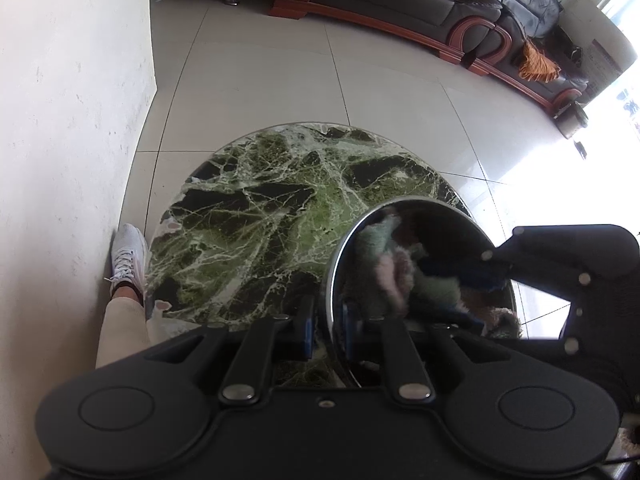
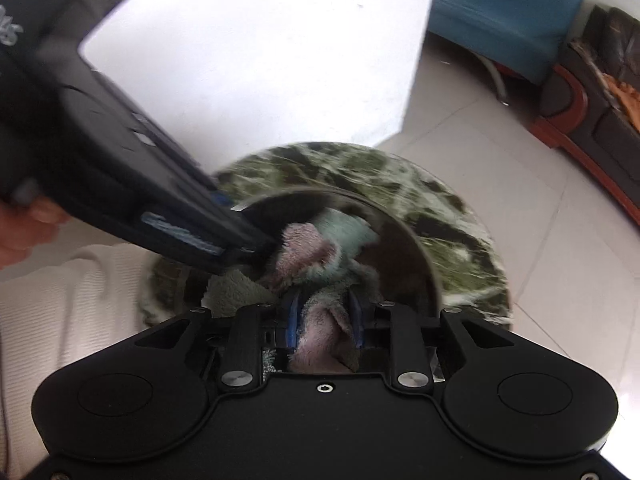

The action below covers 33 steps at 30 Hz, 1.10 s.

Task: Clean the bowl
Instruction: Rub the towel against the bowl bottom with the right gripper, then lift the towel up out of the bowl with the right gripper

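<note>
Left wrist view: we find the left gripper (image 1: 327, 330) angled steeply down over the round green marble table (image 1: 256, 216). Its two blue-padded fingers (image 1: 307, 330) stand close together, one on each side of the near rim of the steel bowl (image 1: 436, 220), pinching the wall. The bowl sits just ahead and to the right of this gripper, tilted up on edge with its polished inside facing the camera. The right gripper (image 1: 476, 276) enters from the right, its tip inside the bowl against a pink and green cloth (image 1: 394, 276), which is blurred. Below and to the left of the gripper, a person's leg and white shoe (image 1: 127, 258) stand beside the table.

Right wrist view: we note the right gripper (image 2: 325, 320) pointing down into the bowl (image 2: 416, 256), its fingers clamped on the fluffy cloth (image 2: 320, 336), which bunches between the pads and spreads ahead into the bowl. The left gripper (image 2: 256, 246) reaches in from the upper left, its tip at the bowl's rim, borne by a hand (image 2: 24, 224) at the left edge. The frame is motion-blurred.
</note>
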Each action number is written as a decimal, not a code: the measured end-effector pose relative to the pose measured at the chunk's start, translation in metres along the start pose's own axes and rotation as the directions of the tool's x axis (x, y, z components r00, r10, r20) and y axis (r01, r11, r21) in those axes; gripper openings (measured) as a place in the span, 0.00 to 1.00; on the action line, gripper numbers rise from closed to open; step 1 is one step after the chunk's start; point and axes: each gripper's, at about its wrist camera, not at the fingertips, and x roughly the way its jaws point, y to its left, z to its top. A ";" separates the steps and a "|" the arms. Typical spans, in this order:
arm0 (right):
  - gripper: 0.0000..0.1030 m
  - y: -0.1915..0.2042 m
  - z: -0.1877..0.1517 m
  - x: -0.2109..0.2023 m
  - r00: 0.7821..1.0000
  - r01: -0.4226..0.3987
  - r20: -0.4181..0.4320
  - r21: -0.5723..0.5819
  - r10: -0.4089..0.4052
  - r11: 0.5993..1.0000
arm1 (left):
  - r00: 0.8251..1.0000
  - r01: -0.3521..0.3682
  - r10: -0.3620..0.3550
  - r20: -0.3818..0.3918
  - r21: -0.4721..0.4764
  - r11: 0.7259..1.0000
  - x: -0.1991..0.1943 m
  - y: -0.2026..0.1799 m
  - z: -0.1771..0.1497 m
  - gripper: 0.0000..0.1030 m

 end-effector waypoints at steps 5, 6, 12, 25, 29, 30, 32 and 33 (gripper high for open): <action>0.23 0.000 -0.008 -0.009 1.000 -0.010 -0.007 0.050 0.010 0.999 | 1.000 0.001 -0.001 -0.002 0.007 1.000 0.002 -0.003 0.000 0.13; 0.25 0.000 -0.008 -0.012 1.000 -0.017 0.002 0.068 0.017 0.998 | 1.000 0.002 -0.002 -0.003 0.007 1.000 0.001 -0.002 0.000 0.13; 0.41 -0.014 -0.008 -0.038 0.996 -0.063 0.068 0.216 0.049 0.974 | 1.000 -0.002 0.002 -0.001 0.015 1.000 0.000 -0.003 0.001 0.13; 0.10 -0.027 -0.011 -0.024 0.990 -0.140 0.070 0.309 0.125 0.941 | 0.999 -0.027 0.027 0.022 0.017 0.999 -0.010 -0.004 -0.008 0.13; 0.10 -0.044 -0.020 -0.050 0.978 -0.181 0.165 0.399 0.124 0.899 | 0.998 -0.049 0.048 0.037 0.031 0.998 -0.015 -0.008 -0.012 0.13; 0.10 -0.047 -0.020 -0.055 0.975 -0.188 0.184 0.408 0.121 0.893 | 0.998 -0.052 0.050 0.043 0.037 0.998 -0.016 -0.009 -0.012 0.13; 0.10 -0.053 -0.020 -0.071 0.965 -0.204 0.239 0.432 0.107 0.878 | 0.997 -0.058 0.055 0.056 0.051 0.997 -0.020 -0.011 -0.012 0.13; 0.10 -0.056 -0.020 -0.077 0.961 -0.211 0.259 0.444 0.100 0.871 | 0.996 -0.065 0.061 0.065 0.056 0.996 -0.022 -0.011 -0.012 0.13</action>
